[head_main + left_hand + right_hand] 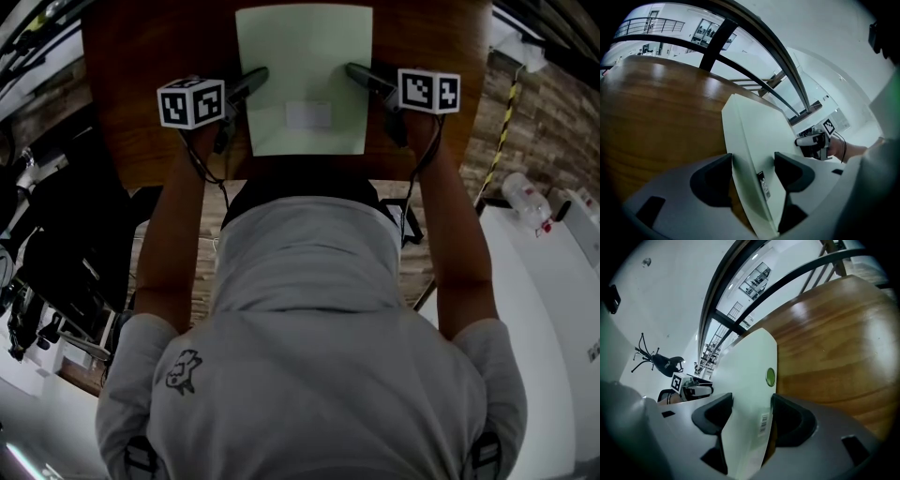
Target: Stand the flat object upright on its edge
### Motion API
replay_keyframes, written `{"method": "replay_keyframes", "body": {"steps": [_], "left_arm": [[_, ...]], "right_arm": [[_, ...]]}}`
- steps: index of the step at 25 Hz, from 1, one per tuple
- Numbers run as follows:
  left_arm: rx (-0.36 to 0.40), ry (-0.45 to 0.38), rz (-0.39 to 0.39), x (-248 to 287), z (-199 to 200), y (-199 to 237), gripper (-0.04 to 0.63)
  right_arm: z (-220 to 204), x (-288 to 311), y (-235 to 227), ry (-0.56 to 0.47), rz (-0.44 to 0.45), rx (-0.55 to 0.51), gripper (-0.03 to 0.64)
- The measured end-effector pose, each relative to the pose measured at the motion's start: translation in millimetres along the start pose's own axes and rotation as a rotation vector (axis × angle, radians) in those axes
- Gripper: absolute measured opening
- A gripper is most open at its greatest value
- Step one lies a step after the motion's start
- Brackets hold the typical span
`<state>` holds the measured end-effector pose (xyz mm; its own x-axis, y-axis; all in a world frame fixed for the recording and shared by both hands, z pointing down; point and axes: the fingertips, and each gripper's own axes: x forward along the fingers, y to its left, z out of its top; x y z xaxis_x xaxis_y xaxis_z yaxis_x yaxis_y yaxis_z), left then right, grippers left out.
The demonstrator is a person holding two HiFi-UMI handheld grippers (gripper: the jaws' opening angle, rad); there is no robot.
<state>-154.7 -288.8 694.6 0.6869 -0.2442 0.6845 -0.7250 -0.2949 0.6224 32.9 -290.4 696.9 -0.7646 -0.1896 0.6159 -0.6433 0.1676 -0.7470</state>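
Observation:
A flat pale-green box (305, 66) stands on its lower edge on the brown wooden table (141, 94), broad face towards me, with a white label low on that face. My left gripper (255, 79) straddles the box's left edge and my right gripper (358, 71) its right edge. In the left gripper view the box (754, 136) sits between the jaws of the left gripper (752, 173), which stand wider than its thickness. The right gripper view shows the same: the right gripper (751, 416) is open around the box (750, 376), whose narrow side carries a green sticker and a barcode.
The table's near edge runs just below the box, against my body. To the right stands a white unit with a bottle (525, 199). Dark equipment (56, 244) crowds the floor at the left. Bare wood (656, 117) lies beyond the box.

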Motion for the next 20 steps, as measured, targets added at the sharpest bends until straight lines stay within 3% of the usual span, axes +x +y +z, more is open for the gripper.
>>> {"method": "replay_keyframes", "body": {"steps": [11, 20], "left_arm": [[-0.017, 0.046, -0.027, 8.7, -2.4, -0.5, 0.331], [-0.028, 0.040, -0.021, 7.4, -3.2, -2.0, 0.310]], "right_arm": [[-0.4, 6.7, -1.4, 0.034, 0.063, 0.036, 0.256], [-1.0, 3.6, -0.6, 0.042, 0.069, 0.028, 0.255]]}}
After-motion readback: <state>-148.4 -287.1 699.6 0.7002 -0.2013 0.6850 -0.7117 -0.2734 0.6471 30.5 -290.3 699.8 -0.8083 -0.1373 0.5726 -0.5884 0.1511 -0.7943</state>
